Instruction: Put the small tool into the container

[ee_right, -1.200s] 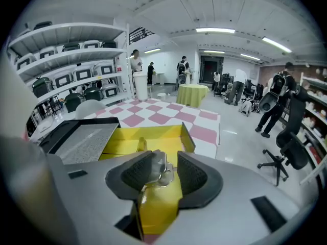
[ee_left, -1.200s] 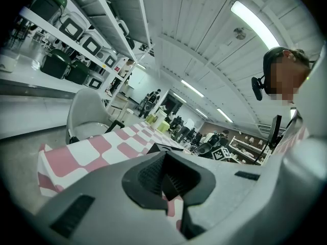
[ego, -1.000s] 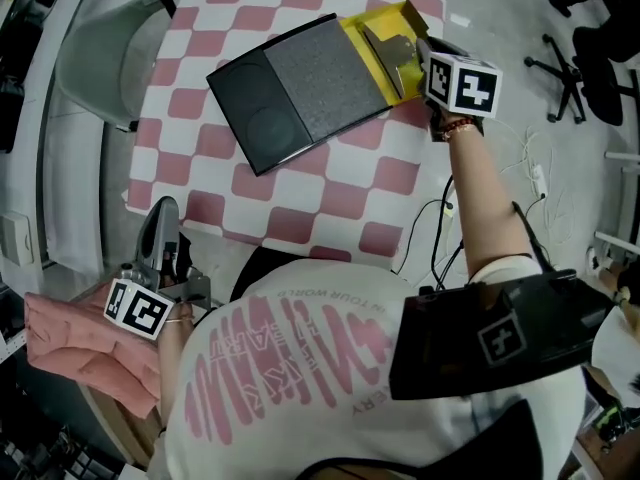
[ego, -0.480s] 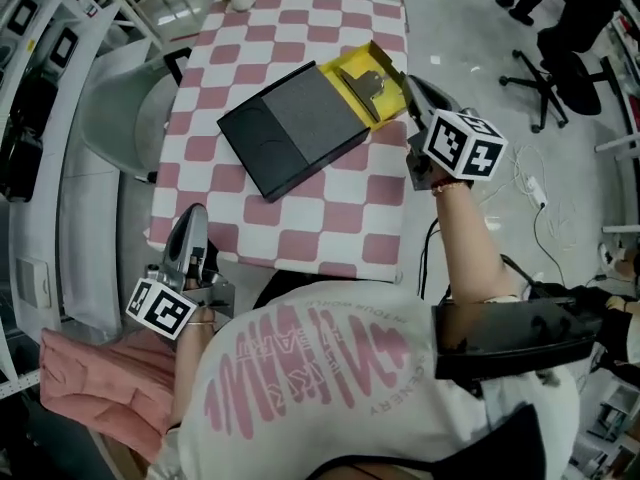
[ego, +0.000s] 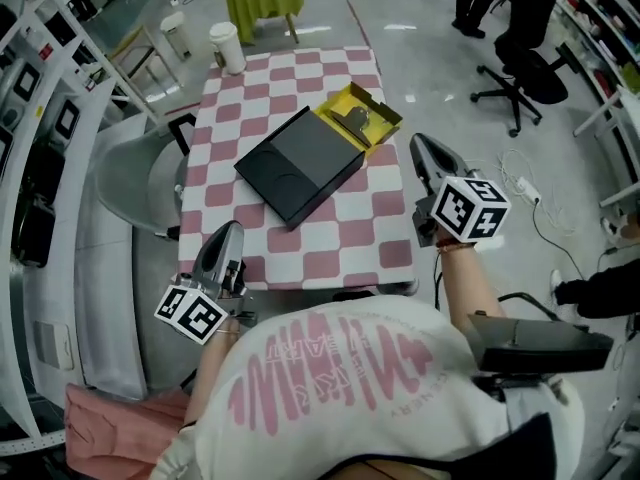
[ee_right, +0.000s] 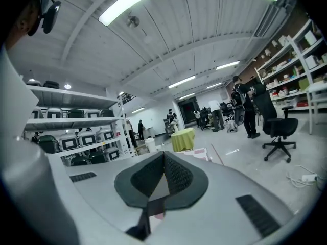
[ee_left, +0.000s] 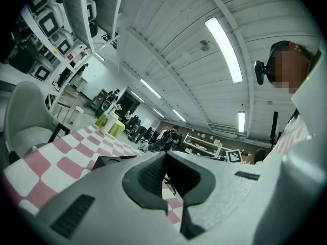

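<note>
Head view: grey metal tool (ego: 352, 118) sits in yellow cardboard container (ego: 384, 120). Your left hand-held gripper (ego: 229, 230) and right hand-held gripper (ego: 419, 142) are pressed together, empty.

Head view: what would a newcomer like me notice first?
The pink-and-white checked table stands out. On it lies a flat black box, and against that an open yellow box holding a metal clip. Nearer the person, a grey tool with a marker cube is held on each side: the left tool at the table's near left corner and the right tool off its right edge, both shut and empty.
</note>
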### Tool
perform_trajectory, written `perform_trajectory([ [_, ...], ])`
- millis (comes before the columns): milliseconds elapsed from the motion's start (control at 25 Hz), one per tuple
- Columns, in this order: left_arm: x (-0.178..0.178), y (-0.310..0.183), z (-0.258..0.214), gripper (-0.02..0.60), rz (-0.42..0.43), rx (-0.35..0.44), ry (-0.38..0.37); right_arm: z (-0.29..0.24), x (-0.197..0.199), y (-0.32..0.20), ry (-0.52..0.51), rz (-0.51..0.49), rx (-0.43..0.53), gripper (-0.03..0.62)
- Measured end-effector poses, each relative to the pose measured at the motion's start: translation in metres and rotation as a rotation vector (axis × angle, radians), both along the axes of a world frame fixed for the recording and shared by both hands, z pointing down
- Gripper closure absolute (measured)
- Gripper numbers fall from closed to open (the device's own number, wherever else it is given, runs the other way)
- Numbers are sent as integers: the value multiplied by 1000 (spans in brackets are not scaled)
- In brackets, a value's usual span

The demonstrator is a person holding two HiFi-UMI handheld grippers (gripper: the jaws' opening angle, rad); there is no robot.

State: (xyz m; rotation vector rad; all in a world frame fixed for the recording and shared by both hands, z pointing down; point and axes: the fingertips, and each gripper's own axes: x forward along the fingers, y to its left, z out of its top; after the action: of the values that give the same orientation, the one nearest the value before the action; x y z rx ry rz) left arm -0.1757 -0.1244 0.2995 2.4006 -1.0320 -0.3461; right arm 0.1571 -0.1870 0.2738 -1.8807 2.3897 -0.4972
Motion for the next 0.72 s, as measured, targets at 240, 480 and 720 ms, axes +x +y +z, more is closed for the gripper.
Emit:
perform_trajectory([
  [240, -23, 20, -11, 574, 90, 15, 12, 13, -35, 66, 25, 51, -56, 588],
  [480, -47, 46, -11, 574, 150, 30, 18, 29, -70, 116, 59, 93, -96, 588],
  [720, -76, 82, 0, 574, 174, 18, 22, 35, -103, 157, 71, 106, -107, 588],
])
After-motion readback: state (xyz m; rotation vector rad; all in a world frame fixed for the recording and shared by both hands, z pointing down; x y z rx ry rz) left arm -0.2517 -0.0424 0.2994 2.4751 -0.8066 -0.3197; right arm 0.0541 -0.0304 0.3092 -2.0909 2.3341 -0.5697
